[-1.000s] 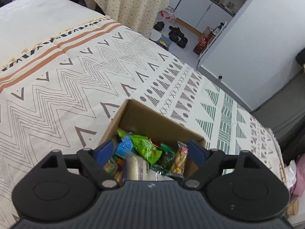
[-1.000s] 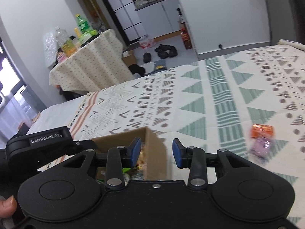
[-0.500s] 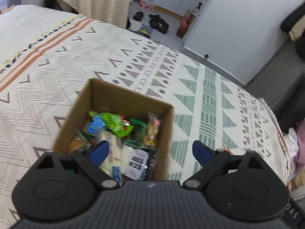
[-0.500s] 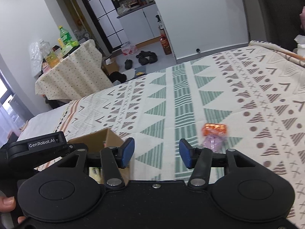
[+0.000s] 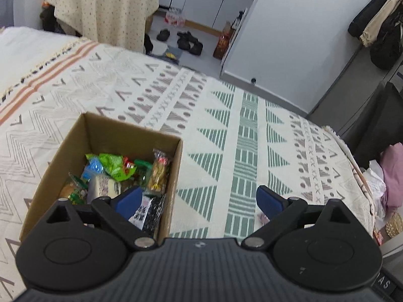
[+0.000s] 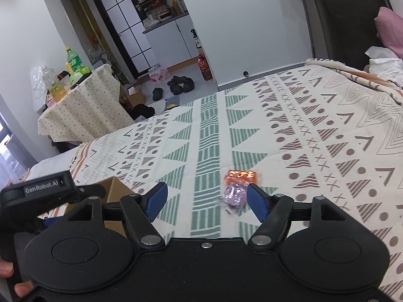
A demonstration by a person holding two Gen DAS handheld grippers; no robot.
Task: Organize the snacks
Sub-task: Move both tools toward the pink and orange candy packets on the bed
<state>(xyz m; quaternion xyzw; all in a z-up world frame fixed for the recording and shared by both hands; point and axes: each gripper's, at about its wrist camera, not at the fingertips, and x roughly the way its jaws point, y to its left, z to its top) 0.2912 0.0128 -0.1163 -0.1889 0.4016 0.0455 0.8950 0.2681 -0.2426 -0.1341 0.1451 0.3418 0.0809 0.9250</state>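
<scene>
A brown cardboard box stands on the patterned bedspread, holding several snack packs; its corner also shows in the right wrist view. My left gripper is open and empty, its left finger over the box's near right corner. One snack pack with an orange top and purple body lies on the bedspread to the right of the box. My right gripper is open and empty, just short of that pack, which sits by its right finger. A pink bit of it shows in the left wrist view.
The bedspread stretches wide to the right and far side. A table with a dotted cloth and bottles stands past the bed. Shoes lie on the floor. Pink fabric lies off the bed's right edge.
Both grippers have swung right, away from the box. My right gripper has opened wider and come close to the orange and purple pack. My left gripper has stayed open.
</scene>
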